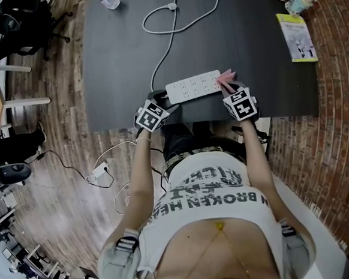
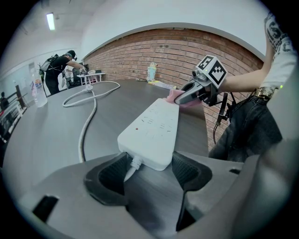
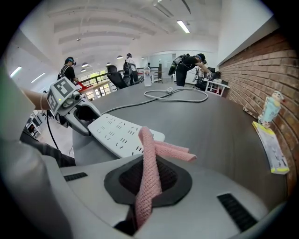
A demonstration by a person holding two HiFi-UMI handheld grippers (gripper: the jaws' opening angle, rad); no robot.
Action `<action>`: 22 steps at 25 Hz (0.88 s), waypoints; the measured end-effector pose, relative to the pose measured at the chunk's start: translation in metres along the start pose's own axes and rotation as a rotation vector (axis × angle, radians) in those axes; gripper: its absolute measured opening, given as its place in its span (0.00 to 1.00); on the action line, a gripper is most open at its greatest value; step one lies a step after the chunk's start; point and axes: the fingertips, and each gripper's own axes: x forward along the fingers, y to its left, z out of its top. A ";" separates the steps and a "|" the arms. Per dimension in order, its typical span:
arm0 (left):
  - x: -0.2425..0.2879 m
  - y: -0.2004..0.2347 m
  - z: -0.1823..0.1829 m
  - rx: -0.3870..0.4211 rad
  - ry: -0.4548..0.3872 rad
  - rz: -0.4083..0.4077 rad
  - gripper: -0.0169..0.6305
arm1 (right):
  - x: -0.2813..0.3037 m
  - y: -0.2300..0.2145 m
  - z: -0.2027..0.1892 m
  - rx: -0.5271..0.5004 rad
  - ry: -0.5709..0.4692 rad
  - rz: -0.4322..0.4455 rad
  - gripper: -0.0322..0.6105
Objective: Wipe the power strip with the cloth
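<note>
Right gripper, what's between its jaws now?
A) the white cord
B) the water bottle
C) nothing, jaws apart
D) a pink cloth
D: in the right gripper view, the right gripper has its jaws closed on a strip of pink cloth, and the cloth's free end reaches out by the near end of the power strip.

White power strip (image 1: 194, 86) flat; pink cloth (image 1: 225, 78) at its end.
</note>
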 end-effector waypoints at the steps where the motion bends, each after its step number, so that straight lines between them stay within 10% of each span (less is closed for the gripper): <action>1: -0.001 0.000 0.001 -0.001 -0.001 0.000 0.47 | 0.000 0.000 0.000 0.009 -0.001 0.003 0.08; 22: -0.001 -0.001 0.002 0.021 0.039 0.036 0.47 | 0.000 0.006 0.007 -0.062 -0.005 -0.001 0.08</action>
